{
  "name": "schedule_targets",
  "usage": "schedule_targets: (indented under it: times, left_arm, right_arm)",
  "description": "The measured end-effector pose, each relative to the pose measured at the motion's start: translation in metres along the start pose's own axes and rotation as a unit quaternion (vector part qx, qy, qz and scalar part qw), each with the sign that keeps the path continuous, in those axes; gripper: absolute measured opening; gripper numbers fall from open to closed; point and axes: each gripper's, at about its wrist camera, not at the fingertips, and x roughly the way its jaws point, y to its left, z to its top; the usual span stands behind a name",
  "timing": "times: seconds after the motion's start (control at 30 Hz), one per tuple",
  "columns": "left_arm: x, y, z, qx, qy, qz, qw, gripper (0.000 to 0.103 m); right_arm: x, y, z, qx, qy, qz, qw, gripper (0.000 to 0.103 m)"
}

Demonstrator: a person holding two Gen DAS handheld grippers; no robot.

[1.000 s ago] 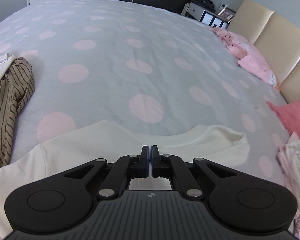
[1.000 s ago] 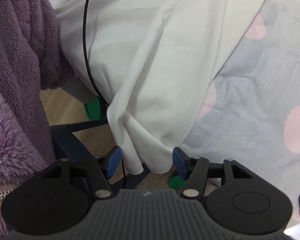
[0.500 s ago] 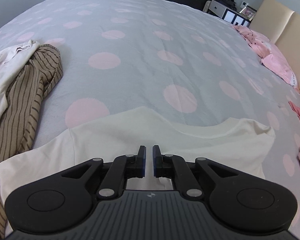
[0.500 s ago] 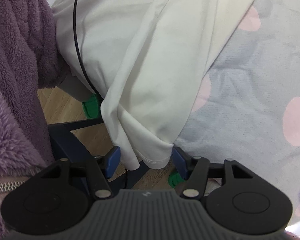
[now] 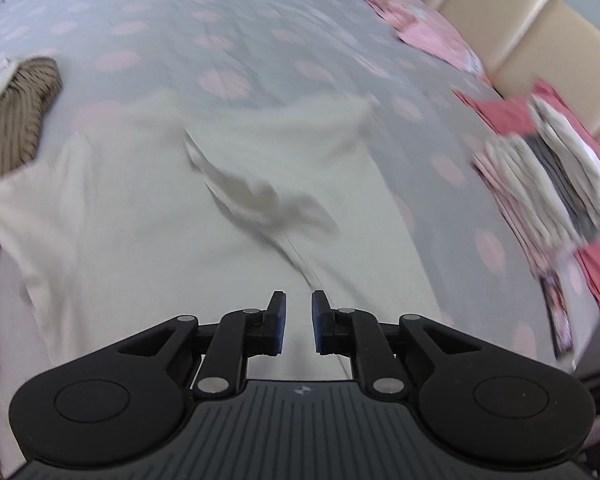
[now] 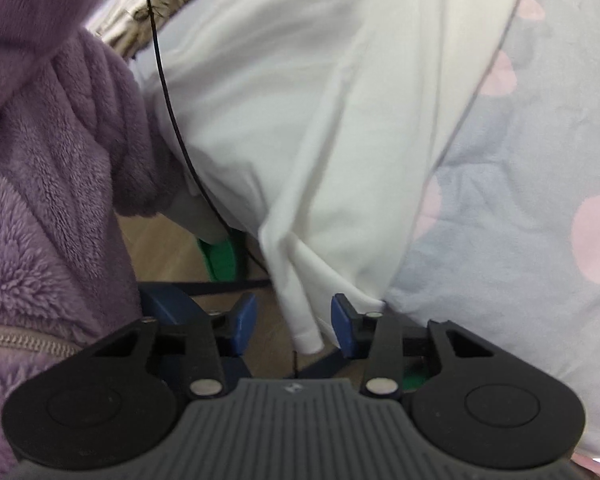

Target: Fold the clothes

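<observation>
A cream-white T-shirt point(image 5: 148, 200) lies spread on the grey bedspread with pink dots point(image 5: 228, 36), neckline away from me, with a raised crease down its middle. My left gripper point(image 5: 299, 320) is open and empty above the shirt's lower middle. In the right wrist view the shirt's hem point(image 6: 308, 200) hangs over the bed edge. My right gripper point(image 6: 294, 322) is open, its blue pads either side of the hanging hem corner without closing on it.
A brown striped garment point(image 5: 18, 120) lies at the left of the bed. A stack of folded clothes point(image 5: 548, 172) and pink garments point(image 5: 432, 32) lie at the right by the beige headboard point(image 5: 540, 28). A purple fleece sleeve point(image 6: 48, 184) and a black cable point(image 6: 172, 120) are at left.
My left gripper opened, let go of the shirt and pulled back, so more of the shirt shows. The right gripper stayed open around the hem and narrowed slightly.
</observation>
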Motion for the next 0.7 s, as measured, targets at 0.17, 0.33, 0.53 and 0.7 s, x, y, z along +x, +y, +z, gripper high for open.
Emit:
schedule_targets:
  times: [0.17,0.33,0.53,0.7]
  left_arm:
    - [-0.004,-0.031,-0.064,0.034,0.052,-0.038,0.9973,0.011]
    - [-0.016,-0.056,-0.119,0.046,0.090,-0.072,0.9923,0.011]
    - [-0.038,-0.062,-0.152,0.024,0.088,-0.090,0.9917,0.021]
    - [-0.049,-0.053,-0.169,-0.012,0.070,-0.073,0.9948,0.024]
  right_arm:
    - [0.028,0.013,-0.005,-0.031,-0.007,-0.032,0.999,0.034]
    - [0.040,0.022,-0.006,-0.018,-0.013,-0.020,1.000,0.001]
    - [0.031,0.056,0.005,0.001,-0.071,0.039,0.997,0.001]
    - [0.051,0.078,0.011,-0.023,-0.056,0.054,0.997,0.008]
